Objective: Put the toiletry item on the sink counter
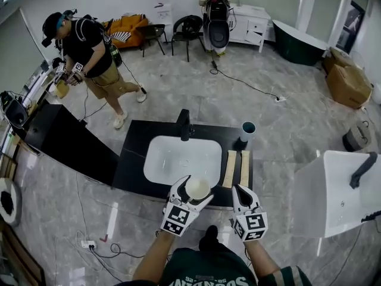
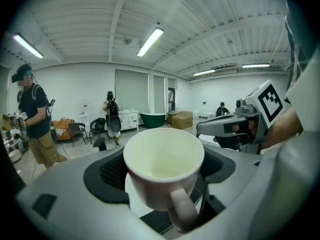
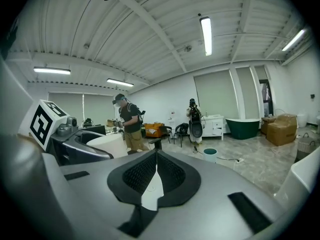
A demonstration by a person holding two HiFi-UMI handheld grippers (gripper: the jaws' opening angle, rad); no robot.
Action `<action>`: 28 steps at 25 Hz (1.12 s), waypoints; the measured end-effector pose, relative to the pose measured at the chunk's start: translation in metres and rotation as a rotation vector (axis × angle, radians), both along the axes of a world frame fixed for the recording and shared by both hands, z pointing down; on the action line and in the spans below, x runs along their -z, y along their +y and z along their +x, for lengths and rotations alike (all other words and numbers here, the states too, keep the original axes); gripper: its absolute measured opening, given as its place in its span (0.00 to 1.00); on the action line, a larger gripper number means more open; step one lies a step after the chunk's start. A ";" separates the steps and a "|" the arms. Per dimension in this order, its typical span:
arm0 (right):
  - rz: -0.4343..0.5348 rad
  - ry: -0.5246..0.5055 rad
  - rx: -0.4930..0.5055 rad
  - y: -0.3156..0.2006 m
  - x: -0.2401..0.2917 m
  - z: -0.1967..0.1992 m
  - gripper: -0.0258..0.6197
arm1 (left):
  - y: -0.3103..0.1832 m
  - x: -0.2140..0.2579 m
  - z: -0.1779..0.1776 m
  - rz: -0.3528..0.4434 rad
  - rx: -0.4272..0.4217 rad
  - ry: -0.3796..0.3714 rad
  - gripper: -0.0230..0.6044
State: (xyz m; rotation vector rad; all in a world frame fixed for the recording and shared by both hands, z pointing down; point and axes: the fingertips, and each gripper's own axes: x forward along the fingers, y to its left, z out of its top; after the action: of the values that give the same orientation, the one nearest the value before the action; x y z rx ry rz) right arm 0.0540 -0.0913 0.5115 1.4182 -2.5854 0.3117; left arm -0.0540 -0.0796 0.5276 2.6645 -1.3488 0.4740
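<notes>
A white mug (image 1: pixel 197 187) with a handle hangs just over the front rim of the white basin (image 1: pixel 178 157), which is set in the black sink counter (image 1: pixel 134 154). My left gripper (image 1: pixel 193 187) is shut on the mug. In the left gripper view the mug (image 2: pixel 163 164) stands upright and empty between the jaws of that gripper (image 2: pixel 165 170), handle toward the camera. My right gripper (image 1: pixel 241 190) hovers at the counter's front right edge, shut with nothing in it; its pads meet in the right gripper view (image 3: pixel 156 171).
A black faucet (image 1: pixel 184 124) stands behind the basin. A teal cup (image 1: pixel 247 130) and two beige strips (image 1: pixel 237 168) sit on the counter's right side. A white sink unit (image 1: pixel 339 195) is at the right, a black cabinet (image 1: pixel 65 145) and a person (image 1: pixel 89 52) at the left.
</notes>
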 end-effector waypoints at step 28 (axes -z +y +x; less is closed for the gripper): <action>0.010 0.010 -0.079 -0.046 0.012 0.024 0.10 | -0.067 -0.001 0.026 -0.023 -0.065 0.001 0.72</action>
State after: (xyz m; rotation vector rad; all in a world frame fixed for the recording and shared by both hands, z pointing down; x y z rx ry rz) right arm 0.0780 -0.1371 0.4999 1.5245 -2.5307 0.3032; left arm -0.0277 -0.1468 0.5291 2.6960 -1.2523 0.4925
